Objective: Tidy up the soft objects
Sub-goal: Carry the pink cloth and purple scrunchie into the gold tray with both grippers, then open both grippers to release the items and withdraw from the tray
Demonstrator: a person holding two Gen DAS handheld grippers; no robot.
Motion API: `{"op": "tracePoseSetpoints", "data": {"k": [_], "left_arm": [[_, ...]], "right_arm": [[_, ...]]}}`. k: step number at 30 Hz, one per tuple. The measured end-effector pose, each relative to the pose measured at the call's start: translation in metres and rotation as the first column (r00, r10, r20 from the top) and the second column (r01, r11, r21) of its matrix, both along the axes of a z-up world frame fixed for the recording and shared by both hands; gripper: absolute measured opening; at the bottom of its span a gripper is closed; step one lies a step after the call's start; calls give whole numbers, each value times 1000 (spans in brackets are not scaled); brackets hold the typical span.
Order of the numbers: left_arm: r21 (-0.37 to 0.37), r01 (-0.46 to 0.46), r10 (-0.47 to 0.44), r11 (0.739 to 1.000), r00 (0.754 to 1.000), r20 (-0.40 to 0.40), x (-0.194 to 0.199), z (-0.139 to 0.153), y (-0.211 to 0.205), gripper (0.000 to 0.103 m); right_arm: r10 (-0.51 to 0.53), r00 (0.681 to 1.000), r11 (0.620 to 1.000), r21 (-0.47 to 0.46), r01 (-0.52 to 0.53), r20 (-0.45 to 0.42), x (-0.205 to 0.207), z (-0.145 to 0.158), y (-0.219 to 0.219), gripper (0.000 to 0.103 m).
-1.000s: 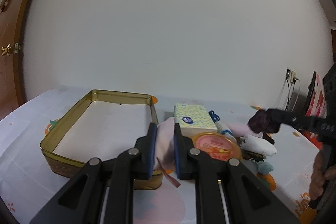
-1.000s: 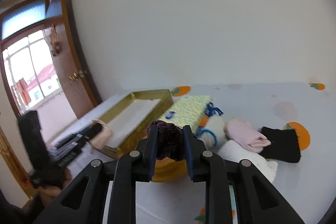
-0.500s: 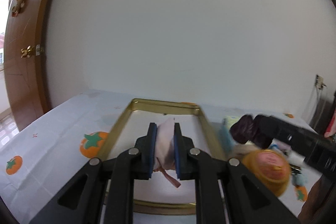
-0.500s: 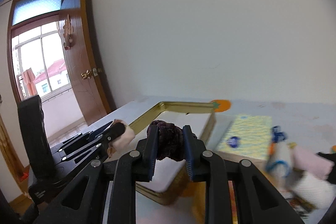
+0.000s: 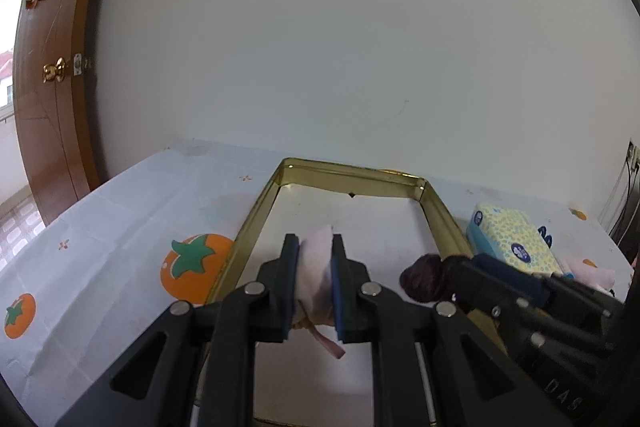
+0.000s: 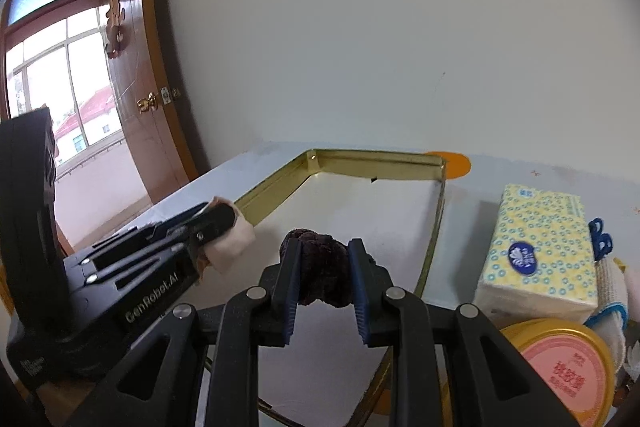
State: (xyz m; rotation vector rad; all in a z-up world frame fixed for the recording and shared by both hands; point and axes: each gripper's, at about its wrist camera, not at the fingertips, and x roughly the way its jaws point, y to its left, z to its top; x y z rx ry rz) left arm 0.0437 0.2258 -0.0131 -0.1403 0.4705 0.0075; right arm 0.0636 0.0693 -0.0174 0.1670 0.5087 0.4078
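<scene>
My left gripper (image 5: 315,259) is shut on a pale pink cloth bundle (image 5: 316,279), held over the near part of the gold tin tray (image 5: 256,211). A ribbon end hangs below the bundle. My right gripper (image 6: 320,259) is shut on a dark purple fuzzy ball (image 6: 322,275), also above the tray's (image 6: 376,159) white floor. In the left wrist view the right gripper (image 5: 430,277) comes in from the right with the purple ball (image 5: 420,277) at the tray's right wall. In the right wrist view the left gripper (image 6: 224,223) reaches in from the left with the pink bundle (image 6: 236,243).
A yellow-patterned tissue pack (image 6: 540,247) lies right of the tray, with a round pink-lidded tin (image 6: 560,363) nearer and rolled cloths (image 6: 612,291) beyond. The tablecloth (image 5: 120,227) carries orange fruit prints. A brown door (image 5: 48,87) stands at the left; a wall runs behind the table.
Both grippers have swung left from the pile of objects to above the gold tray, still gripping the pink bundle and the purple ball. The right gripper now sits close beside the left.
</scene>
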Motion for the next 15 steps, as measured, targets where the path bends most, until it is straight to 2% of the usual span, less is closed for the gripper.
{"op": "tracePoseSetpoints", "data": {"k": [4, 5, 6, 7, 8, 9, 11, 14, 15], "left_arm": [[-6, -13, 12, 1000, 1000, -6, 2, -1, 2, 15], [-2, -19, 19, 1000, 1000, 3, 1, -1, 2, 20], [4, -27, 27, 1000, 1000, 14, 0, 0, 2, 35], [14, -36, 36, 999, 999, 31, -4, 1, 1, 47], [28, -52, 50, 998, 997, 51, -8, 2, -1, 72], [44, -79, 76, 996, 994, 77, -13, 4, -2, 82], [56, -102, 94, 993, 987, 127, -22, 7, -4, 85], [82, -172, 153, 982, 968, 201, -34, 10, -7, 103], [87, -206, 183, 975, 958, 222, -39, 12, -7, 103]], "right_arm": [[5, 1000, 999, 32, -5, -5, 0, 0, -4, 36], [-9, 1000, 999, 35, 9, 2, -1, 0, -6, 38], [-22, 1000, 999, 37, 21, 13, -4, 2, -8, 40], [-34, 999, 999, 41, 33, 29, -7, 3, -10, 50], [-45, 998, 998, 43, 43, 45, -11, 5, -11, 64], [-68, 995, 997, 44, 65, 72, -16, 8, -14, 70], [-133, 982, 991, 49, 127, 135, -27, 15, -20, 77], [-230, 952, 973, 49, 225, 201, -41, 21, -29, 79], [-255, 943, 967, 47, 251, 212, -44, 23, -31, 79]]}}
